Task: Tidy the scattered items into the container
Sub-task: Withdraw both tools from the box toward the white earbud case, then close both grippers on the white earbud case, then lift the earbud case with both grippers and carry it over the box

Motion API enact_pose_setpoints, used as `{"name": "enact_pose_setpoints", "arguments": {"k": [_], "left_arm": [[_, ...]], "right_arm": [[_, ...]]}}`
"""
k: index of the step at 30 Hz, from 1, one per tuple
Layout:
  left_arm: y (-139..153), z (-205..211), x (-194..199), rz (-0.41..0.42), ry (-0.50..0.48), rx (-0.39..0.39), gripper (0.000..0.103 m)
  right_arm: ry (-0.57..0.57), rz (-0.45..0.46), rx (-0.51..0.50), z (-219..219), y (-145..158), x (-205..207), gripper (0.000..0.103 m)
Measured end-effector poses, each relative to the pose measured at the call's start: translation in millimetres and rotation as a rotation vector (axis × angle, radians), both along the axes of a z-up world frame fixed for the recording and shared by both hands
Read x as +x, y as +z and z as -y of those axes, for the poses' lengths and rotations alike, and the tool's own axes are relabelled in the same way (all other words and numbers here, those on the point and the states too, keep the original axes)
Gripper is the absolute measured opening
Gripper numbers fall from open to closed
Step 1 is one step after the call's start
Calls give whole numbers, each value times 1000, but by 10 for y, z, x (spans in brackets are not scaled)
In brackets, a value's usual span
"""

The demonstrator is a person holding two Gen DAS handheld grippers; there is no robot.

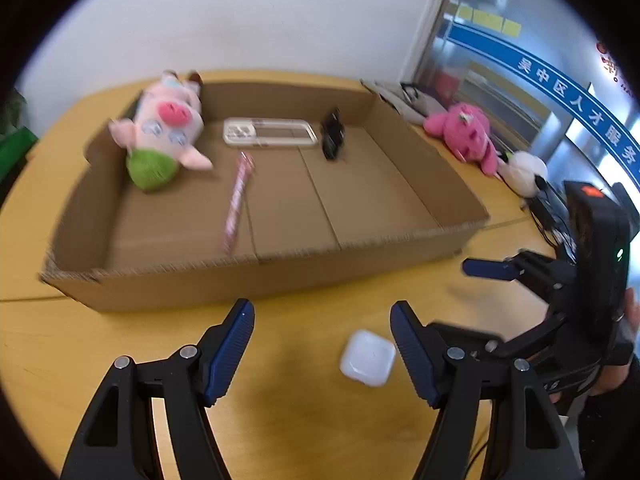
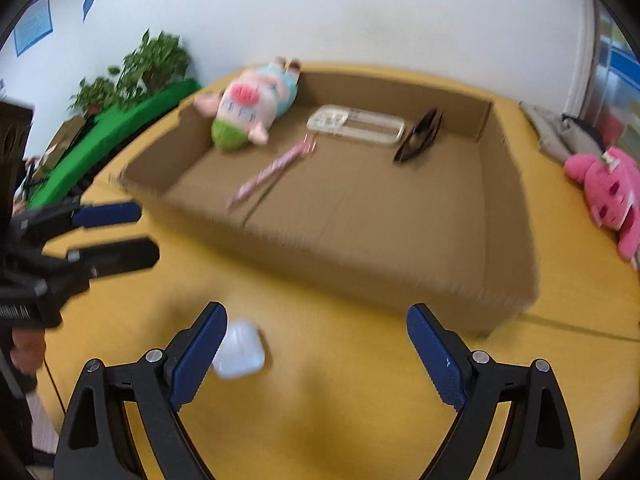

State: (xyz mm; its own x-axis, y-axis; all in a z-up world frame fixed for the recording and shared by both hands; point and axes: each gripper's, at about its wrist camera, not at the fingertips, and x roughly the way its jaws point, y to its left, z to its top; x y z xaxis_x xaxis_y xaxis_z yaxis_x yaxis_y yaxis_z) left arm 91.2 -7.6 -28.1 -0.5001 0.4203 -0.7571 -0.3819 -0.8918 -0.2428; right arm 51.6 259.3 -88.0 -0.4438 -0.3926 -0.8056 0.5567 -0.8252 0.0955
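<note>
One small white rounded-square case (image 1: 368, 358) is lying on the yellow tabletop (image 1: 304, 412), just in front of the shallow brown cardboard box (image 1: 280, 276). Both claws are hanging over it with fingers spread apart and nothing between them: the left claw (image 1: 322, 350) has the case just beside its right finger, and the right claw (image 2: 316, 354) has it beside its left finger. Picking up this case looks like the step in hand; next, one claw needs centring over it. Inside the box are lying a pink pig plush (image 1: 164, 128), a pink striped pen (image 1: 239, 200), a white phone case (image 1: 270, 132) and a black clip (image 1: 333, 136).
</note>
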Motion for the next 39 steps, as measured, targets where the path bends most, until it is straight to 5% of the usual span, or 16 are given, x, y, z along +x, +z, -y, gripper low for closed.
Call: {"name": "enact_pose_setpoints", "arguments": {"k": [3, 8, 15, 18, 21, 24, 32, 39], "left_arm": [[-180, -73, -41, 79, -45, 24, 70], [-386, -218, -94, 172, -139, 76, 70], [-656, -431, -149, 263, -244, 19, 67], [-649, -481, -144, 250, -275, -15, 63], [-656, -511, -159, 250, -286, -42, 42], [-660, -541, -154, 251, -294, -58, 42], [-577, -507, -151, 250, -289, -57, 41], [-38, -497, -113, 132, -263, -67, 40]], "right_arm": [[15, 76, -8, 29, -244, 84, 94], [95, 67, -16, 234, -339, 241, 94], [156, 34, -12, 426, -462, 234, 90], [180, 10, 20, 480, -503, 249, 80], [194, -23, 73, 523, -493, 275, 63], [225, -36, 102, 564, -477, 327, 50], [221, -45, 123, 575, -454, 377, 49], [209, -122, 99, 577, -31, 374, 49]]}}
